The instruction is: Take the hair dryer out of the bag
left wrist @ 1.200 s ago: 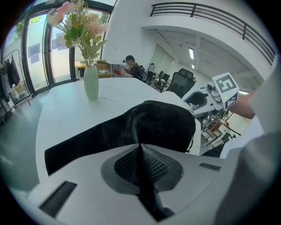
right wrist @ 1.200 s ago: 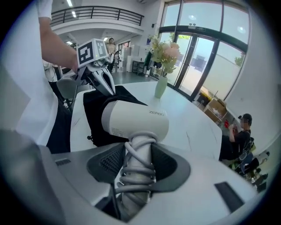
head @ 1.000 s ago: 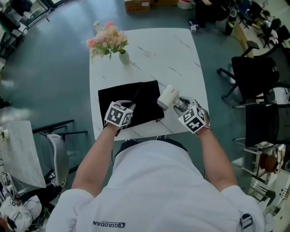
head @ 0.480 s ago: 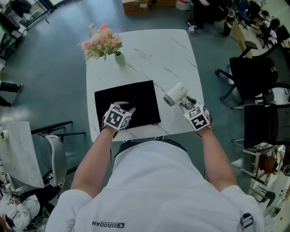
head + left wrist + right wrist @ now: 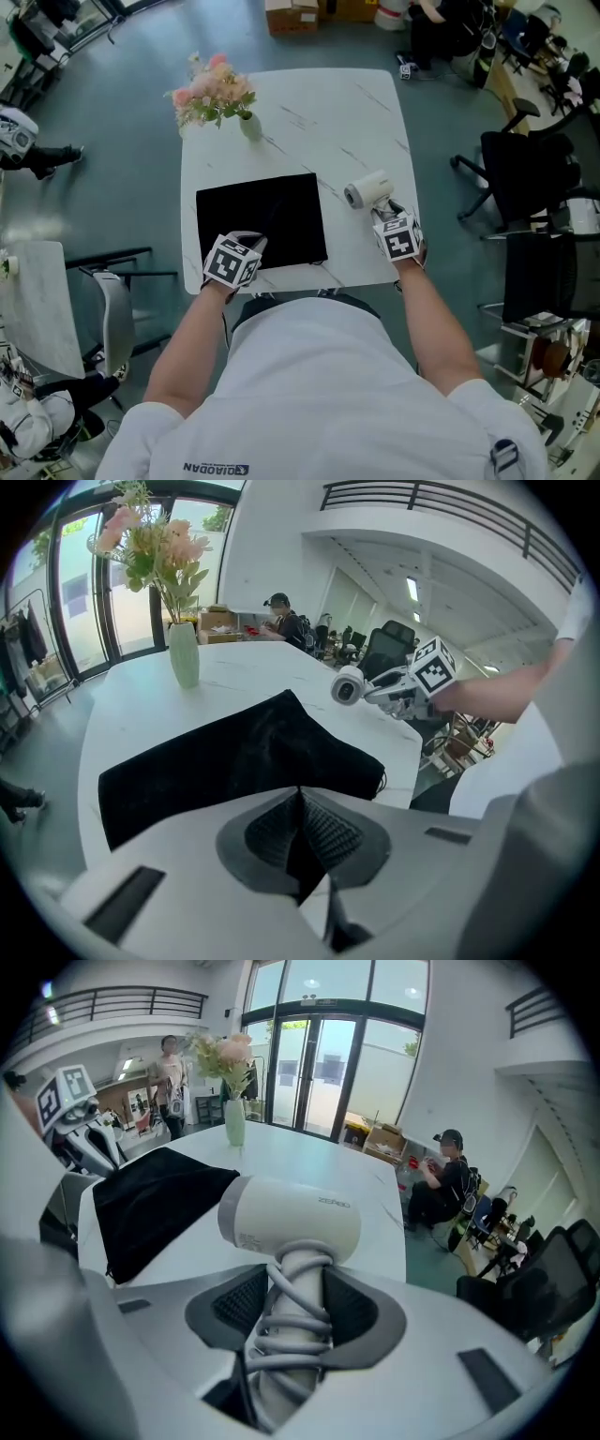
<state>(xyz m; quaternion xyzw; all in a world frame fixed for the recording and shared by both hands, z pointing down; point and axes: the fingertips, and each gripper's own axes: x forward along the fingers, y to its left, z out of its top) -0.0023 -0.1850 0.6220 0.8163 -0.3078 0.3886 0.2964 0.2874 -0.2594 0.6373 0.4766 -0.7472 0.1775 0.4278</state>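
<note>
Bag (image 5: 262,220): black, flat on white worktop (image 5: 319,112). Left gripper (image 5: 300,808): jaws just closing, now pinched on bag's near edge. Right gripper (image 5: 298,1290): jaws clamped on cord-wrapped handle of hair dryer (image 5: 291,1218), clear of bag.

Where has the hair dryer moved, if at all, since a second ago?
Yes: the hair dryer moved right, away from the black bag, over the table.
</note>
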